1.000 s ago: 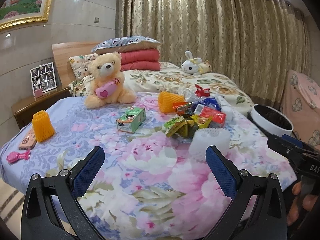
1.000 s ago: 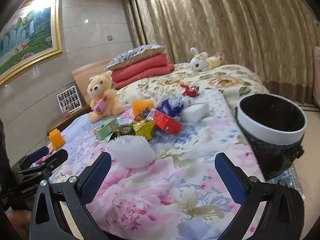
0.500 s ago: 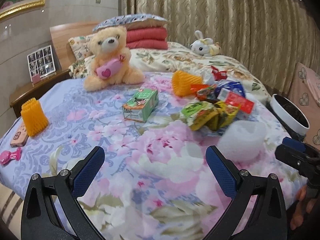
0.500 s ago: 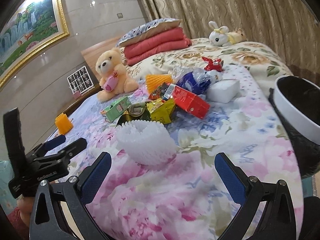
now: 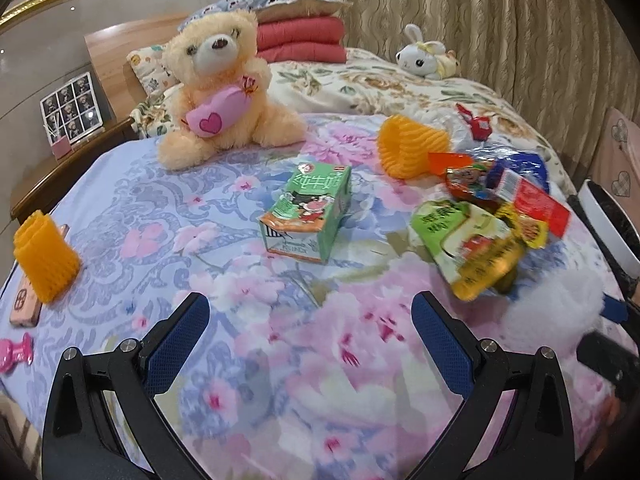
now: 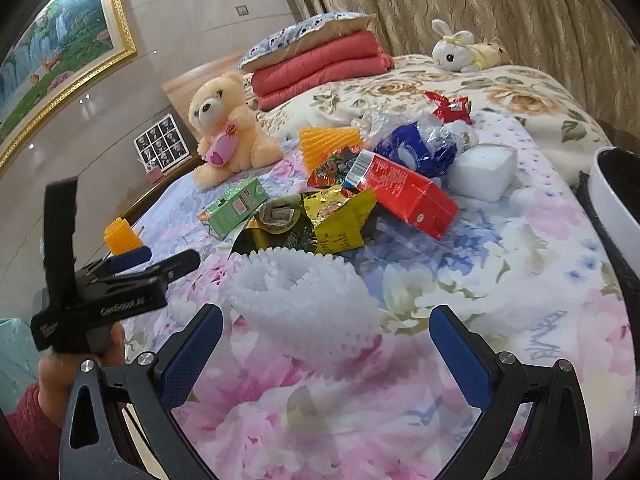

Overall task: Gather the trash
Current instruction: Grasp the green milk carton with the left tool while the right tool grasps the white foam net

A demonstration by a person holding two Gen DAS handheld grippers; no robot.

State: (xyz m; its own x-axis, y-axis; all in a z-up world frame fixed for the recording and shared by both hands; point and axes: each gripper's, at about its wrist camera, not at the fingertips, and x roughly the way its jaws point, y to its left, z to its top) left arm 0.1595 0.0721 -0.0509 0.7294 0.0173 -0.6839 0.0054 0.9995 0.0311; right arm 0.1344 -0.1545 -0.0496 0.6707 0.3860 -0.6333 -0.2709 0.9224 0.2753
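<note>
Trash lies on a floral bed cover. A green milk carton (image 5: 306, 212) lies just ahead of my open left gripper (image 5: 310, 336), a short way beyond its fingertips. A white foam fruit net (image 6: 304, 296) sits right in front of my open right gripper (image 6: 326, 348), nothing held. Behind it lie yellow and green snack bags (image 6: 336, 220), a red box (image 6: 404, 196), a blue plastic bag (image 6: 416, 148), an orange foam net (image 6: 328, 140) and a white foam block (image 6: 484, 172). The left gripper's body (image 6: 116, 284) shows in the right wrist view.
A black bin with a white rim (image 6: 616, 200) stands off the bed's right edge. A teddy bear (image 5: 224, 88), folded red blankets (image 5: 300, 40) and a toy rabbit (image 5: 424, 56) sit further back. Another orange net (image 5: 44, 256), a phone (image 5: 26, 304) and a pink clip (image 5: 14, 354) lie left.
Both grippers have moved forward and lower over the bed. The milk carton and the white foam net now stand much closer to them. Both stay open.
</note>
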